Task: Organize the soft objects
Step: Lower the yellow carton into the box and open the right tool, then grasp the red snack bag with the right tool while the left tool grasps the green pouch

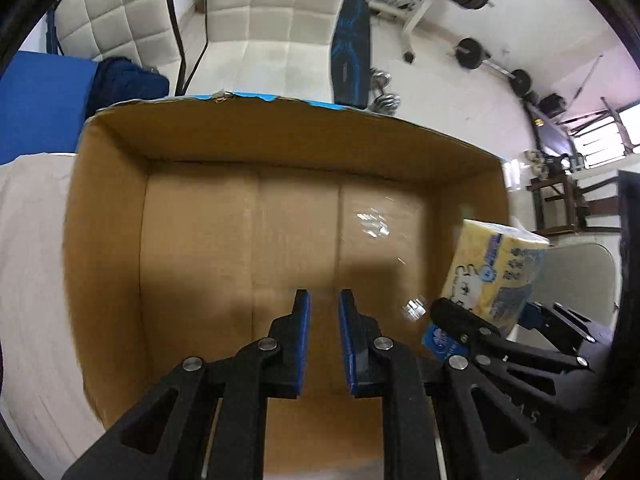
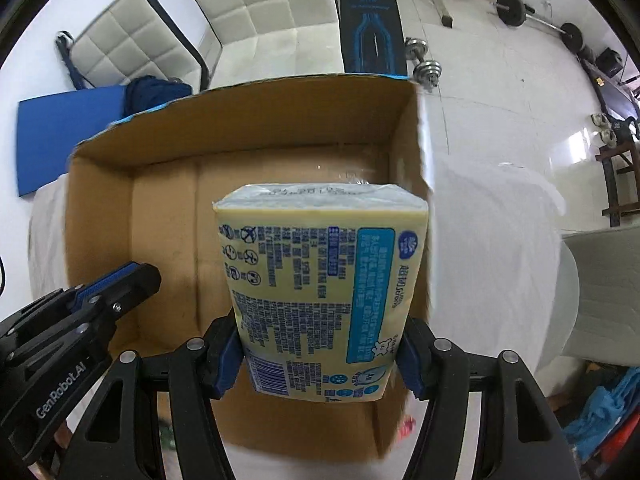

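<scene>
An open cardboard box (image 1: 280,148) sits on a white-covered table, its inside bare; it also shows in the right wrist view (image 2: 168,184). My right gripper (image 2: 318,356) is shut on a yellow tissue pack (image 2: 320,288) with blue print and holds it above the box's right side. The pack (image 1: 496,272) and the right gripper (image 1: 492,332) show at the right in the left wrist view. My left gripper (image 1: 324,312) hangs over the box's near part, its jaws a small gap apart with nothing between them. It also shows at lower left in the right wrist view (image 2: 116,284).
White cloth (image 1: 32,260) covers the table around the box. Behind are white quilted cushions (image 1: 276,20), a blue mat (image 2: 64,136), a dark blue bundle (image 2: 156,88), a weight bench (image 2: 370,12) and dumbbells (image 2: 424,64). A pale chair back (image 2: 604,292) stands at right.
</scene>
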Demonstrator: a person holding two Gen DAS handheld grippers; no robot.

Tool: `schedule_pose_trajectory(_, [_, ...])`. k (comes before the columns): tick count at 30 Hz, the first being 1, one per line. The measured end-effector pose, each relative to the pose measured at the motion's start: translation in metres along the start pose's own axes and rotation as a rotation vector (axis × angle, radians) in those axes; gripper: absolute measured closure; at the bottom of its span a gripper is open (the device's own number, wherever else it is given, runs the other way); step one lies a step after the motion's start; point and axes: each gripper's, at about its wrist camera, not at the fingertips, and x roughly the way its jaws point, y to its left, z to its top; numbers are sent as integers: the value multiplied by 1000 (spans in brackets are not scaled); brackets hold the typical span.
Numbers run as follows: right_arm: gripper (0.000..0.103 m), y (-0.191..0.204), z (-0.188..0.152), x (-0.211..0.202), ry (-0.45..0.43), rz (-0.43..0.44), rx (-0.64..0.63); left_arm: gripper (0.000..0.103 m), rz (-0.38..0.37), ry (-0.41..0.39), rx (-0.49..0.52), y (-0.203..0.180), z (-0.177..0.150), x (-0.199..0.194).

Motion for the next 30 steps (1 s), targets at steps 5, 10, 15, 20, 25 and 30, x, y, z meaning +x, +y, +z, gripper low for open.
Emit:
schedule_pose_trajectory(5, [37,6,23,35,23,-6,-16,91,37,44,0,9,24,32])
schedule_pose_trajectory(10, [33,22,33,48,1,-77,-73,86,73,83,-11,14,30,43])
schedule_pose_trajectory(15, [26,31,43,43,-7,-78,-91,73,105,65,-17,16,27,29])
schedule_pose_trajectory(20, [25,24,39,25,-26,-81,-54,39,165,-14,29,10,18,-1])
schedule_pose_trajectory(25, [4,7,16,-5,-67,-43,-15,7,159,-86,10,14,3,-37])
schedule_pose_trajectory(30, [0,-10,-31,-47,-132,8,-43,1,160,-184,19,16,-28,-81])
